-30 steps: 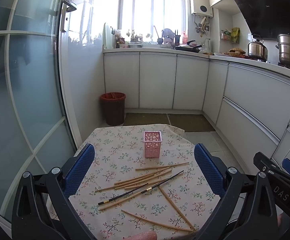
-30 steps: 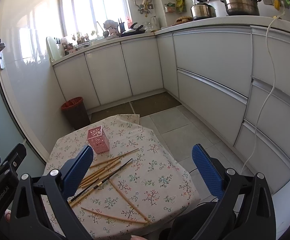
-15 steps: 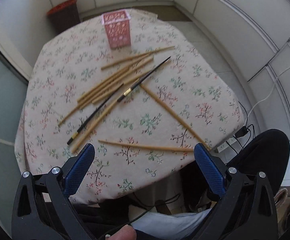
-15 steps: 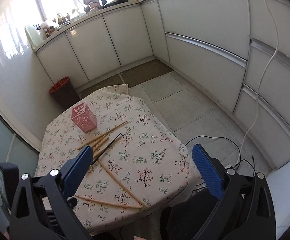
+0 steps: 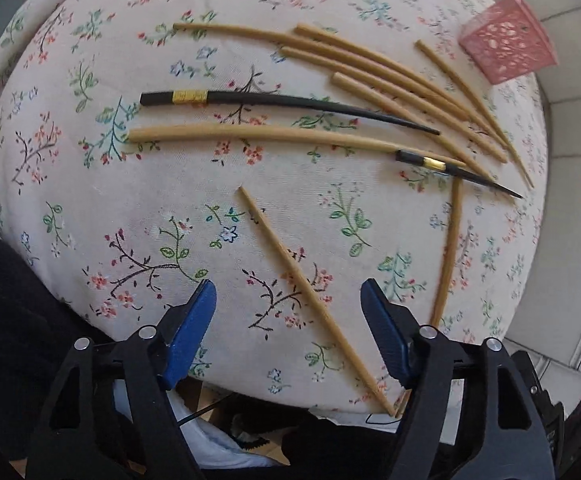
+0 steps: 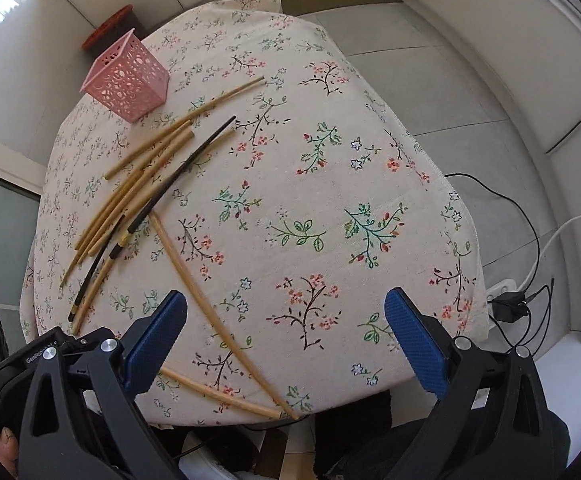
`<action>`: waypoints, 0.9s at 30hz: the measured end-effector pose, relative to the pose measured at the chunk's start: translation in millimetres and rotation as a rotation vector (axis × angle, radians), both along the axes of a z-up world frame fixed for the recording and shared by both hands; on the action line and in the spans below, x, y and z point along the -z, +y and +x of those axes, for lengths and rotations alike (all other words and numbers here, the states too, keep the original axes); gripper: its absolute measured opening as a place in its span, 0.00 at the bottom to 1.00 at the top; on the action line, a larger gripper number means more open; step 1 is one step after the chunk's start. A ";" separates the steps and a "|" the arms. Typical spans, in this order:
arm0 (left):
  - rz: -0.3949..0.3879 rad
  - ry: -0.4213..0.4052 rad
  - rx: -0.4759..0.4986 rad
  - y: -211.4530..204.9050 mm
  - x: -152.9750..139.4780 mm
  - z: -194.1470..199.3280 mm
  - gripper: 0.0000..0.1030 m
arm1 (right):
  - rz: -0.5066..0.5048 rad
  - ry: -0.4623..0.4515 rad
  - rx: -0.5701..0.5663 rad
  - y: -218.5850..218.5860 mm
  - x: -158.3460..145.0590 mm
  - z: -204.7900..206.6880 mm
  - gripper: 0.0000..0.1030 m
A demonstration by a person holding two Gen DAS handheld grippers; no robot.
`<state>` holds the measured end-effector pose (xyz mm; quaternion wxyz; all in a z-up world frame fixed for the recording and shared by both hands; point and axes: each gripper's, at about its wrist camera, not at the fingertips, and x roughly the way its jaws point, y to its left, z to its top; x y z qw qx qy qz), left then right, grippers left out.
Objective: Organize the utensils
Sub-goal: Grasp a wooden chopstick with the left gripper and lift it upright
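Note:
Several wooden chopsticks and two black ones lie loose on a floral tablecloth (image 5: 102, 184). A pink perforated holder (image 5: 508, 46) stands at the table's far side; it also shows in the right wrist view (image 6: 128, 78). My left gripper (image 5: 288, 312) is open, low over the near table edge, its fingers on either side of one wooden chopstick (image 5: 310, 292). My right gripper (image 6: 286, 336) is open and empty above the near edge, with a long wooden chopstick (image 6: 214, 308) just right of its left finger. The black chopsticks (image 5: 286, 104) lie among the wooden pile (image 6: 138, 188).
The round table's near edge (image 6: 330, 404) drops off below both grippers. A red bin (image 6: 110, 26) stands on the floor behind the holder. Cables and a power strip (image 6: 506, 300) lie on the tiled floor to the right. White cabinets surround the table.
Both grippers have tipped down and moved in close over the table. The left gripper now straddles a wooden chopstick near the front edge. The chopsticks and holder have not moved.

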<state>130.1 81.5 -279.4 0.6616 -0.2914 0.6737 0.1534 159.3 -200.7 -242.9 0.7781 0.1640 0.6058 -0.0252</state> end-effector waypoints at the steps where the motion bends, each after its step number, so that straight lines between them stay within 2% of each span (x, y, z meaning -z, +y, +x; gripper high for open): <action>1: 0.020 0.016 -0.024 0.9 5.5 2.0 0.63 | -0.001 0.005 0.000 -2.2 3.3 1.9 0.94; 3: 0.076 0.011 -0.037 -3.3 1.8 8.0 0.63 | -0.002 0.010 0.014 -8.0 10.9 3.5 0.94; 6: 0.114 0.039 -0.040 -9.5 2.9 16.9 0.63 | 0.016 0.029 0.027 -15.3 20.7 6.5 0.94; 9: 0.172 0.066 0.007 -22.2 2.5 25.8 0.63 | 0.033 0.028 0.018 -15.2 22.7 10.2 0.94; 13: 0.181 0.068 0.017 -25.6 -2.6 31.6 0.57 | -0.003 0.005 -0.020 -3.3 21.5 16.0 0.94; 17: 0.190 0.052 0.043 -23.0 -7.5 29.4 0.53 | -0.032 0.017 -0.085 27.1 30.1 28.3 0.93; 19: 0.195 0.040 0.062 -25.6 -12.7 28.3 0.49 | -0.060 0.018 -0.137 46.5 33.9 34.8 0.90; 20: 0.196 0.035 0.069 -25.8 -13.4 27.1 0.47 | -0.081 0.022 -0.161 55.7 36.0 39.0 0.84; 23: 0.194 0.015 0.088 -18.0 -23.1 14.2 0.32 | -0.120 0.038 -0.206 73.9 42.1 54.0 0.76; 24: 0.184 -0.013 0.104 -13.8 -27.9 10.7 0.14 | -0.131 0.037 -0.206 76.5 42.5 57.2 0.74; 27: 0.140 -0.041 0.123 -6.1 -34.5 9.3 0.06 | -0.120 0.041 -0.210 79.8 43.8 59.0 0.74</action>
